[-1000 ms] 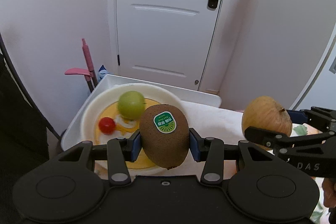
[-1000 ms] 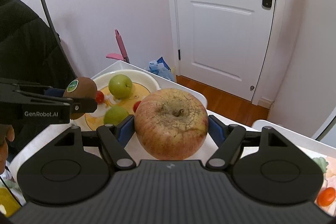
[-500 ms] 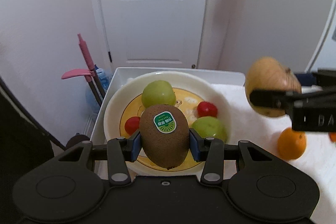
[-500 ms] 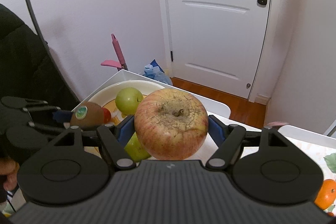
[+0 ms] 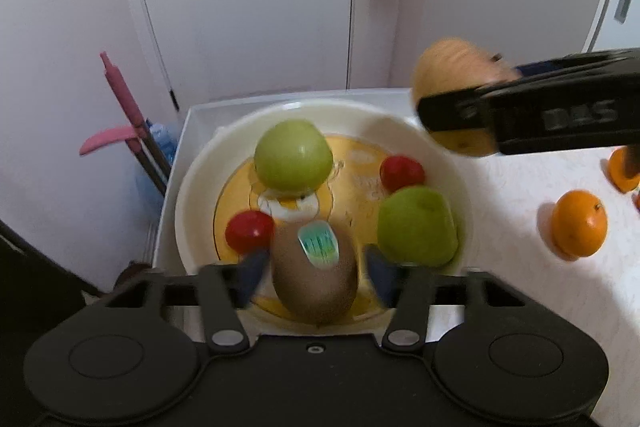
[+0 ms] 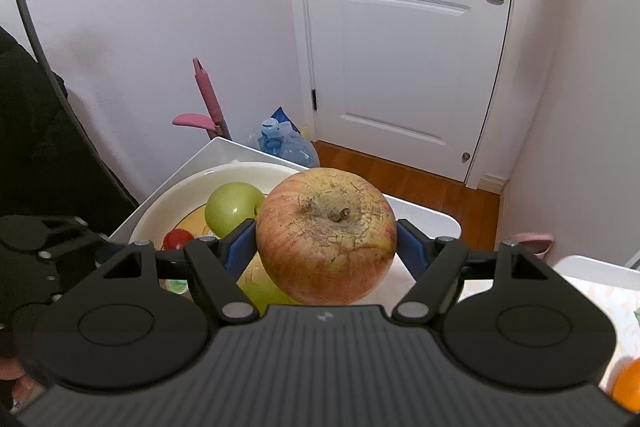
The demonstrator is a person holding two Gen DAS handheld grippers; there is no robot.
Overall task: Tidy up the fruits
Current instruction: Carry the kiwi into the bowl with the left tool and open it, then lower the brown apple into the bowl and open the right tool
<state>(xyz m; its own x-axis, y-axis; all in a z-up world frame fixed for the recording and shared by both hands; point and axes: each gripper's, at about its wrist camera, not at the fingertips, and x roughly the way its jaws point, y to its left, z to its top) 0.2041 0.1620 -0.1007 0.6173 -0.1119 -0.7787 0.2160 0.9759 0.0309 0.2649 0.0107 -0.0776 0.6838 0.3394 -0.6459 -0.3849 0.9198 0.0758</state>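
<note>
In the left wrist view a brown kiwi (image 5: pixel 316 271) with a green sticker sits between the blue pads of my left gripper (image 5: pixel 314 273), low over the front of the white and yellow plate (image 5: pixel 436 143). The pads stand apart from the kiwi with small gaps, and the image is blurred. The plate holds two green apples (image 5: pixel 294 155) (image 5: pixel 416 225) and two cherry tomatoes (image 5: pixel 250 231) (image 5: pixel 401 171). My right gripper (image 6: pixel 326 241) is shut on a large red-yellow apple (image 6: pixel 326 235), held above the plate's right rim (image 6: pixel 192 183); it also shows in the left wrist view (image 5: pixel 456 75).
The plate sits on a white tray (image 5: pixel 192 119) at the table's left end. Two oranges (image 5: pixel 579 223) (image 5: pixel 622 169) lie on the cloth to the right. A pink mop (image 5: pixel 120 107) and a water bottle (image 6: pixel 280 143) stand on the floor beyond the table, before a white door.
My left gripper moved down over the plate and its pads spread away from the kiwi. My right gripper carried the apple closer, over the plate's right rim.
</note>
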